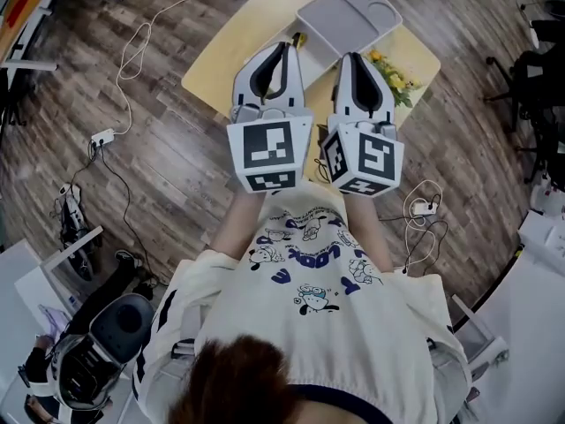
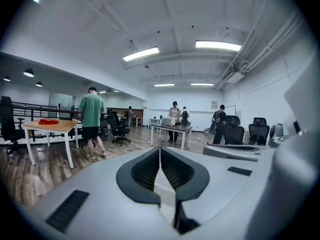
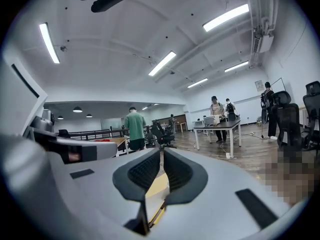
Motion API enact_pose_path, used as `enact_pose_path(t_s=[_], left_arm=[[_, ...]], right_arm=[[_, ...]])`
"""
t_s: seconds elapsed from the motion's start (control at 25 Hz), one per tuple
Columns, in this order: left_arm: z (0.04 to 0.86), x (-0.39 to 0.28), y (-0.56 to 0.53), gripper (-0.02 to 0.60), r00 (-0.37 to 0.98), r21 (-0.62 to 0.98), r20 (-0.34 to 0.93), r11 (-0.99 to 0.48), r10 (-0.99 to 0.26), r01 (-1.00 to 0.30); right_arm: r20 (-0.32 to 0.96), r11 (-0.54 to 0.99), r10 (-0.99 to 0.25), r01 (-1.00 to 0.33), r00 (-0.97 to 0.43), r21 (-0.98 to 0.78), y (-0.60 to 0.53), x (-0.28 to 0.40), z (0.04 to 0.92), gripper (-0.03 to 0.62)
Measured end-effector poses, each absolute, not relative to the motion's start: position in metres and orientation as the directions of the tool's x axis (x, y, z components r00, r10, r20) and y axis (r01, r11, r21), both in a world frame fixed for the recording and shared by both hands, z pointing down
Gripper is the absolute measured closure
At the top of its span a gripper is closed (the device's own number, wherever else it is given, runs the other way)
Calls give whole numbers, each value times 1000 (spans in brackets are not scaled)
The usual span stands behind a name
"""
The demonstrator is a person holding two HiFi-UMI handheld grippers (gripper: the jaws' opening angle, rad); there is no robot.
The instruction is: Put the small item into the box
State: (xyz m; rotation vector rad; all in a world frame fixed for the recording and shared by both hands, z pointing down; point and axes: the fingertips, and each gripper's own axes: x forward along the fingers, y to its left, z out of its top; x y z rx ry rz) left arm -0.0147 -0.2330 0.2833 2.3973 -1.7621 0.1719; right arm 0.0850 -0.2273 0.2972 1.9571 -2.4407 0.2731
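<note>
A light wooden table [image 1: 225,56] carries a grey lidded box [image 1: 349,14] at its far side. A small yellow and green item [image 1: 395,76] lies on the table right of my right gripper, and a tiny yellow bit [image 1: 298,38] shows beside the left one. My left gripper [image 1: 284,48] and right gripper [image 1: 355,58] are held side by side above the table's near edge, level and pointing out into the room. The left gripper [image 2: 160,148] has its jaws meeting at the tips with nothing between them. My right gripper [image 3: 162,150] is shut and empty too.
Cables and a power strip [image 1: 103,137] lie on the wooden floor to the left, another cable bundle [image 1: 424,210] to the right. Office chairs [image 1: 530,78] stand far right. A person in a green shirt [image 2: 91,121] and others stand among desks across the room.
</note>
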Motion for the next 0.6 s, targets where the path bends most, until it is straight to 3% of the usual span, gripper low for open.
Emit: enact_pose_path(t_s=[0.6], left_arm=[[264, -6, -201, 558, 275, 22, 107, -274, -956, -961]], right_arm=[[46, 260, -963, -959, -266, -109, -205, 86, 278, 551]])
